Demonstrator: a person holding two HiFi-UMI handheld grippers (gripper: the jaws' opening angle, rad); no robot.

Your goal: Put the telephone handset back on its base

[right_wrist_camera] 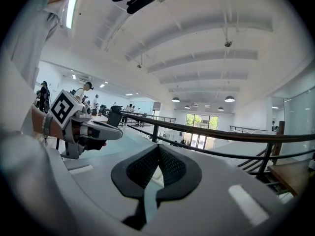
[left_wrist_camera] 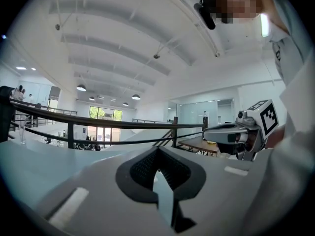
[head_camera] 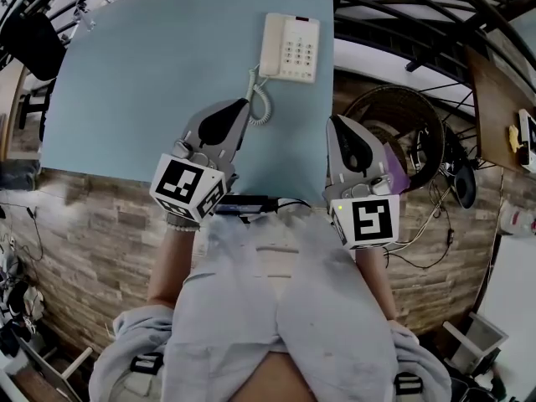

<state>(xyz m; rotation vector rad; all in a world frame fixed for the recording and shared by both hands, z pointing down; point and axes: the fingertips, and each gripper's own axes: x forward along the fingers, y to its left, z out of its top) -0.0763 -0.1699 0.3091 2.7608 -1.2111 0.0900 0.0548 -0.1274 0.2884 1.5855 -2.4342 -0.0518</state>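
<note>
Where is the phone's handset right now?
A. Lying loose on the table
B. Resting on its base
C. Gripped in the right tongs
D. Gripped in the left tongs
B: the handset lies along the left side of the base, while the left tongs and right tongs are shut on nothing.

We carry two grey grippers: the left gripper and the right gripper each have a smooth shell with a black teardrop inset, ribbed inside. Each bears a white cube printed with black square markers. We wear pale trousers, a light shirt, and a band at our left wrist.
</note>
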